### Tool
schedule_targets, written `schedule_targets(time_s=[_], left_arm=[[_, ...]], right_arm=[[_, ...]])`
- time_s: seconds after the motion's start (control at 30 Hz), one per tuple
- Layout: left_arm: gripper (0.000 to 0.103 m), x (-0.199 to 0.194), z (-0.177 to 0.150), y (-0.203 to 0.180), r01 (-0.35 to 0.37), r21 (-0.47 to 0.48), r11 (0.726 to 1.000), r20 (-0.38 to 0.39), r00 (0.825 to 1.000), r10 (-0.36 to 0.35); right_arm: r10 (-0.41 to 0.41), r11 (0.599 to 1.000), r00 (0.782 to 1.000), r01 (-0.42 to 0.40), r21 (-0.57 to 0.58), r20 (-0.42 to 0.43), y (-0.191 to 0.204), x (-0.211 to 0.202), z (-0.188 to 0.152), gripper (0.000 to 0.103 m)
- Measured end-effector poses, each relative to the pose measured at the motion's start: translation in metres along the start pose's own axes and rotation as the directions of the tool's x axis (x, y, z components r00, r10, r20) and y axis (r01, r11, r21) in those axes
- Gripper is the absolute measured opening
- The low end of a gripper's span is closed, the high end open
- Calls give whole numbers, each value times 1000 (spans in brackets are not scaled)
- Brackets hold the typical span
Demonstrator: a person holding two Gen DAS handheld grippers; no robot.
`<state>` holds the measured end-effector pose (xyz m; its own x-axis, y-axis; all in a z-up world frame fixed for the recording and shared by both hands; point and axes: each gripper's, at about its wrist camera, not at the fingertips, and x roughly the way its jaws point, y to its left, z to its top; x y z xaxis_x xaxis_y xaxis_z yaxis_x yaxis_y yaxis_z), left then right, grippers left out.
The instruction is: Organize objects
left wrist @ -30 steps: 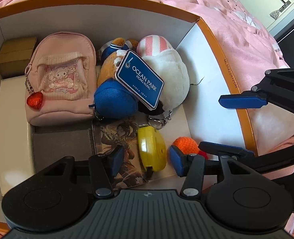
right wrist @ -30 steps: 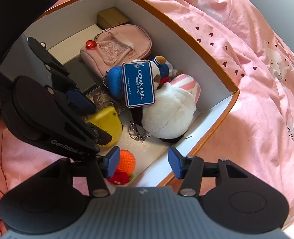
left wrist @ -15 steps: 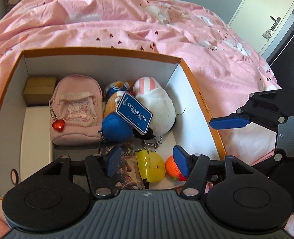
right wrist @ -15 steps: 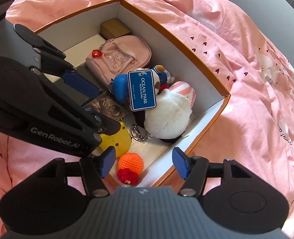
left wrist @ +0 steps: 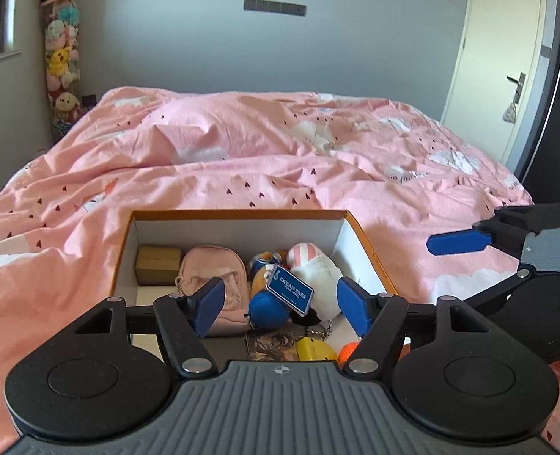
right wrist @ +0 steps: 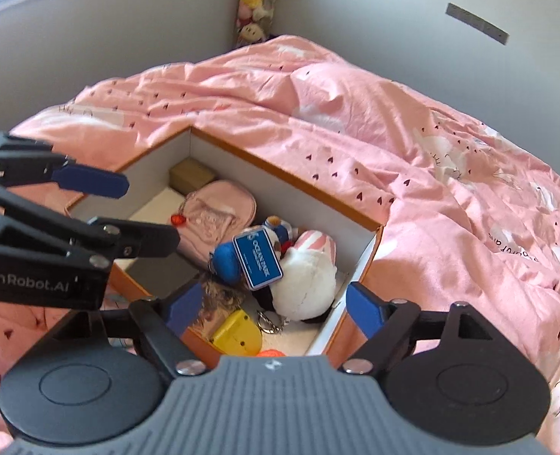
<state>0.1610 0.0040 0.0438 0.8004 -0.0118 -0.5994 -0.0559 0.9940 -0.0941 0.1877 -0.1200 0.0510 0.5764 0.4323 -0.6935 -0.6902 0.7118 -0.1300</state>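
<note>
An orange-rimmed white box [left wrist: 238, 213] [right wrist: 280, 168] lies on the pink bed. Inside it are a pink mini backpack [left wrist: 211, 265] [right wrist: 219, 210], a gold box [left wrist: 158, 270] [right wrist: 191, 176], a plush with a blue Ocean Park tag [left wrist: 290, 292] [right wrist: 258, 263], a white plush [right wrist: 304, 284], a yellow case [left wrist: 316, 349] [right wrist: 238, 335] and an orange knit ball [left wrist: 347, 349] [right wrist: 270, 352]. My left gripper [left wrist: 282, 310] is open and empty, raised above the box's near end. My right gripper [right wrist: 274, 309] is open and empty, above the box's near right corner.
The pink duvet [left wrist: 280, 151] covers the bed all round the box. A column of hanging plush toys [left wrist: 60, 57] is in the far left corner. A white door [left wrist: 500, 68] is at the far right.
Both grippers have lifted up and back from the box, and both views have tilted up to show the room. Both grippers stay open and empty. The objects in the box have not moved.
</note>
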Motion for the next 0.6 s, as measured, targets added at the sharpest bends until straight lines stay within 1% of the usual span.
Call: schedule_targets(time_s=[0.03, 0.17, 0.27, 0.33, 0.4, 0.5, 0.6], left_arm=[[85, -6, -1, 1, -9, 2, 1000, 25, 1000, 8], [89, -26, -6, 6, -68, 7, 998, 110, 992, 66], [91, -38, -12, 10, -127, 2, 992, 172, 977, 124], [92, -43, -16, 13, -155, -3, 988, 199, 968, 152], [92, -47, -21, 17, -177, -14, 984, 216, 960, 176], [93, -49, -29, 23, -221, -31, 975, 207, 953, 223], [93, -50, -39, 26, -272, -25, 962, 211, 939, 271]], right_arm=[[-6, 1000, 1000, 6, 22, 25, 1, -5, -1, 87], [-57, 995, 992, 46, 94, 116, 8, -22, -8, 92], [-109, 985, 979, 83, 149, 173, 14, -31, -16, 95], [-134, 978, 969, 95, 186, 208, 18, -37, -21, 98], [-156, 970, 957, 102, 220, 244, 24, -41, -26, 100], [-196, 961, 942, 128, 245, 274, 37, -45, -33, 101], [-208, 955, 936, 132, 264, 284, 49, -49, -40, 101]])
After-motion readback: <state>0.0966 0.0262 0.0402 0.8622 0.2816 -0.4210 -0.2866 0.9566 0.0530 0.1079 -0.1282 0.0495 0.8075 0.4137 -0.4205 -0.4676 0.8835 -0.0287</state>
